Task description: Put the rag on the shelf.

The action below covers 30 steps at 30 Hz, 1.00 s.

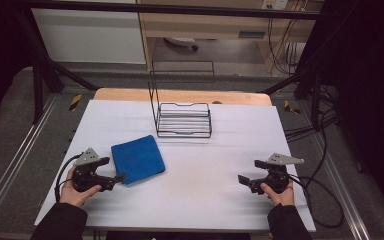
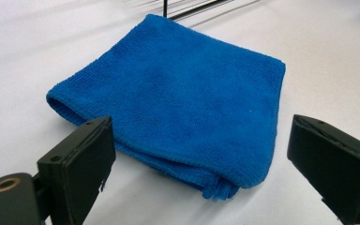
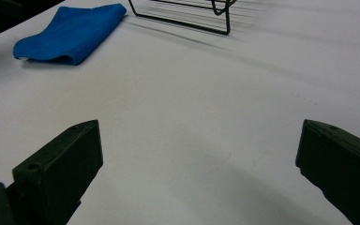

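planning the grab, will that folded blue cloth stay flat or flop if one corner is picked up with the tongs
The blue cloth looks like soft terry folded in layers, so it would likely droop and partly unfold when lifted by one corner. Its loose edges near the left tongs suggest only the top layer might come up. Pushed on the white table cover, it would probably bunch rather than slide.

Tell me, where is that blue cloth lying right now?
In the high view the blue cloth lies folded on the left part of the white table, just ahead of the open left gripper and nearer the person than the black wire rack.
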Available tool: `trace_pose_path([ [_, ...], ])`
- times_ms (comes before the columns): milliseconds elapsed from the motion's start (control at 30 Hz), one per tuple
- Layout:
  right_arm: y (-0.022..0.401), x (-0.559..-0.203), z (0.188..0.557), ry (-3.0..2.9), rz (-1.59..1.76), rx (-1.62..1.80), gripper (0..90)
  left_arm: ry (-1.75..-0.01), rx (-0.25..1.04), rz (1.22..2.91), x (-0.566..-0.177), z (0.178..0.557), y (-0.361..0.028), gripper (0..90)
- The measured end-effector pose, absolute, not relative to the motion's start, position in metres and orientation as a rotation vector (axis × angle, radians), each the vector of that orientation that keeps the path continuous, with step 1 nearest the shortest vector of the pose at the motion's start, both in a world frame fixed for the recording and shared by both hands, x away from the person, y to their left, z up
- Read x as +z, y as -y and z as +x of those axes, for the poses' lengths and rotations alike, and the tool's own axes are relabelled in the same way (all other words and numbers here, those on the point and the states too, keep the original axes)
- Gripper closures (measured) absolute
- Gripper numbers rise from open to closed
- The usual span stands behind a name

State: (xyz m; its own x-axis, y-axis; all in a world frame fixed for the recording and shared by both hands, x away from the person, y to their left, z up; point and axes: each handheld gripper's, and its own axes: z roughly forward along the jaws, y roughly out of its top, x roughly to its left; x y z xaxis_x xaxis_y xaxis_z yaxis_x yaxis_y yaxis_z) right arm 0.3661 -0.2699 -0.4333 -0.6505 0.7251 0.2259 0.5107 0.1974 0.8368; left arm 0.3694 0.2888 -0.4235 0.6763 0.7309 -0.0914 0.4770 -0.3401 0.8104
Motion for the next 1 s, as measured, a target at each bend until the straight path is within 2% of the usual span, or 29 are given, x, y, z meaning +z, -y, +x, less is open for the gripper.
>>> trace_pose_path([
  [533, 0.269, -0.433, 0.365, -2.253, 1.188, 1.426, 1.4, -0.947, 0.378, 2.001, -0.417, 0.367, -0.281, 8.7],
  [1000, 0.266, -0.433, 0.365, -2.262, 1.182, 1.407, 1.4, -0.916, 0.391, 2.069, -0.403, 0.369, -0.240, 14.0],
])
